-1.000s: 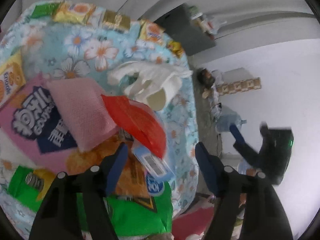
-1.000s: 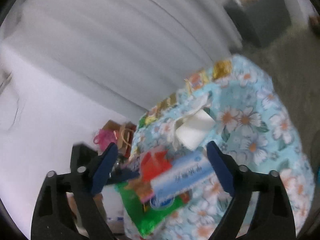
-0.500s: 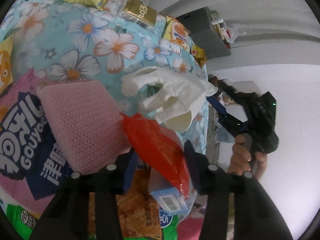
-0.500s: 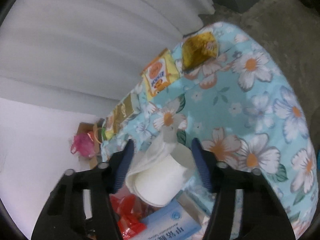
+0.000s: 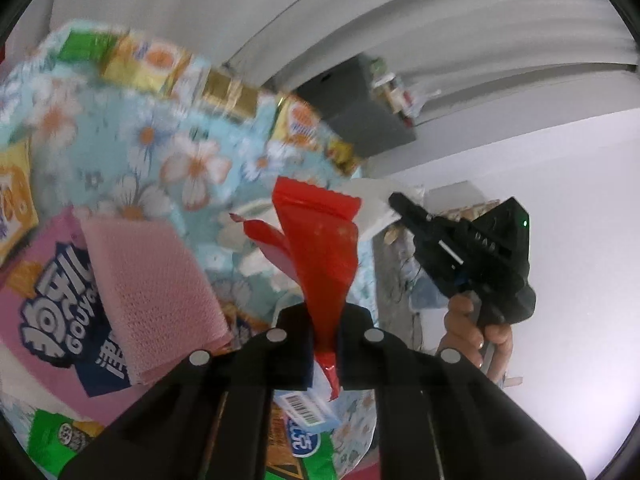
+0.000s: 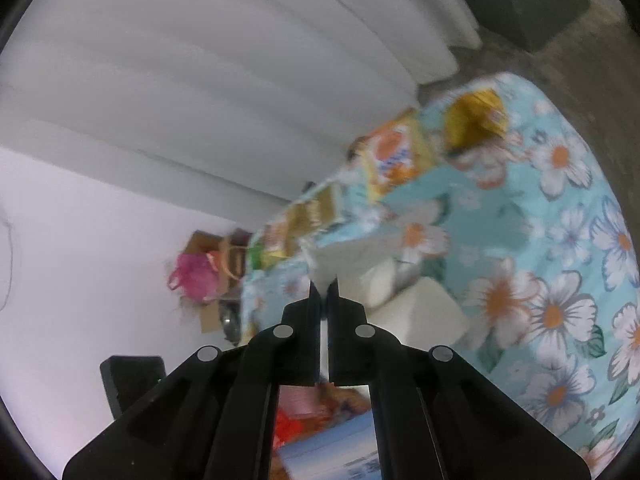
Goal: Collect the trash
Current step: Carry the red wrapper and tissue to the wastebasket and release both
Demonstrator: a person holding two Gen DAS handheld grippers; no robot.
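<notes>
Left wrist view: the left gripper [image 5: 324, 336] has its jaws closing on a red plastic wrapper [image 5: 320, 248], whose narrow end is pinched between the pads while the wide end stands up above them. Under it the table, covered by a blue flowered cloth [image 5: 160, 152], is strewn with packets. A pink bag [image 5: 52, 320] bears large white characters and the letters "GOUY", with a pink mesh pad [image 5: 156, 284] lying on it. A blue-and-white pack [image 5: 308, 408] shows a barcode I cannot read. Green [image 5: 60, 440] and orange-yellow packets [image 5: 152, 60] are too blurred to read.

Over in the right wrist view, the right gripper [image 6: 324, 292] is squeezed tight on the corner of a crumpled white tissue [image 6: 344, 256], beside a white paper cup [image 6: 424, 316] lying on its side on the cloth. A person's hand [image 5: 476, 328] grips its handle. No bin or trash bag shows in either view.
</notes>
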